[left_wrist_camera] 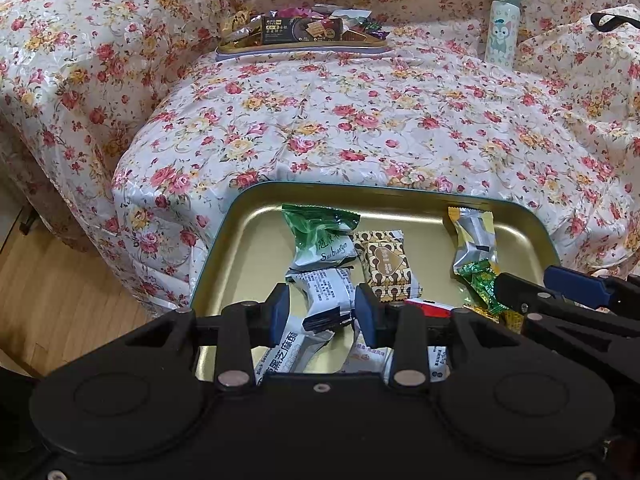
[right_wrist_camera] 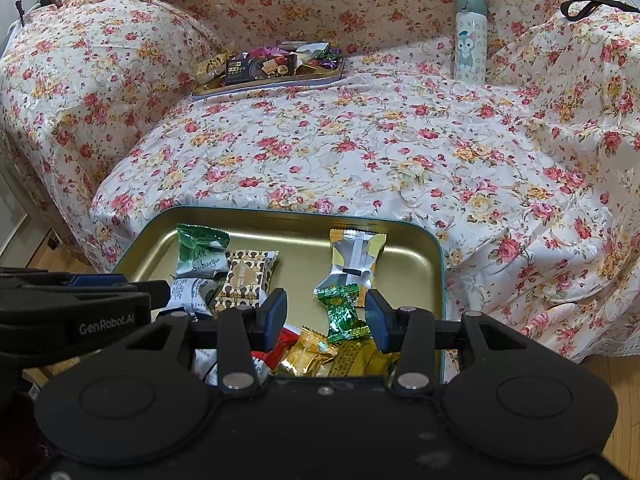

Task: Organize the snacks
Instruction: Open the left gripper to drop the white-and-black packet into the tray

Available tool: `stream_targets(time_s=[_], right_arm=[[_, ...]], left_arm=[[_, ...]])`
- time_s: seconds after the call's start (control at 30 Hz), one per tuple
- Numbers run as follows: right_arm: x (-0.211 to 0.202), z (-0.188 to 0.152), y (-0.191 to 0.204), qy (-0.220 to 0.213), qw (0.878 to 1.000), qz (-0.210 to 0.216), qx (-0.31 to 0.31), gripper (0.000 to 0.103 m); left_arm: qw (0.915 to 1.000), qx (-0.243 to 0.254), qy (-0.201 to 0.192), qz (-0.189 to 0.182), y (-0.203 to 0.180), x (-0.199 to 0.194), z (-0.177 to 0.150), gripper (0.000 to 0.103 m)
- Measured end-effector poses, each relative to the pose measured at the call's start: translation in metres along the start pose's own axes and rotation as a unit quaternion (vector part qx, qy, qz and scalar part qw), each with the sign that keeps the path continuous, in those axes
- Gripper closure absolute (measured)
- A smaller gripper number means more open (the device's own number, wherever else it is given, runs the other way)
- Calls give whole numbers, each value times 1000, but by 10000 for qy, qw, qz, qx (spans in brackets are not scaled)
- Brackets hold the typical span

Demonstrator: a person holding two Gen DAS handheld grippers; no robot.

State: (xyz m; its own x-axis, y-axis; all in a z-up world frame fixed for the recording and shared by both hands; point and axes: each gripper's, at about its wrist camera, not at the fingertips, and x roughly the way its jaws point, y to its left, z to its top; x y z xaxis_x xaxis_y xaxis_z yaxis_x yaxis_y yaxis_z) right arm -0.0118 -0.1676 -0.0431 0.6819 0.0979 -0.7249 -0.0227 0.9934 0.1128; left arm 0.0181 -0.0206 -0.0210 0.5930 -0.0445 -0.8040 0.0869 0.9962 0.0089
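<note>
Home living room: floral-covered sofa [right_wrist_camera: 360, 152], wooden floor [left_wrist_camera: 60, 280]

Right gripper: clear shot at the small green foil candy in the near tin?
Probably yes. The right gripper hangs open with the green foil candy lined up between its fingers, nothing lying on it; gold-wrapped candies crowd its near side inside the tin.

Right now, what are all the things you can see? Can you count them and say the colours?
near tin tray: one, gold inside, front edge of the sofa
wrapped snacks in it: about ten; green-white pack, brown-patterned pack, silver-yellow pack, green candy, gold candy
far tin tray: one, gold, back of the sofa, heaped with mixed snacks, too small to count
bottle: one, pale with a cartoon cat, upright at the back
floral cover: one, cream with red and yellow flowers, over the sofa
left gripper: black, blue pads, open above a white pack
right gripper: same, open around the green candy
</note>
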Motion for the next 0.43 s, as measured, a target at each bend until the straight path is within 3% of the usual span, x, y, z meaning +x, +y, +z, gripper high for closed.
stream_targets(time_s=[0.43], right_arm=[[7,-4,-1,100,9999,38,12,57]], left_arm=[[9999,45,160,-18,-5,10,-2,57]])
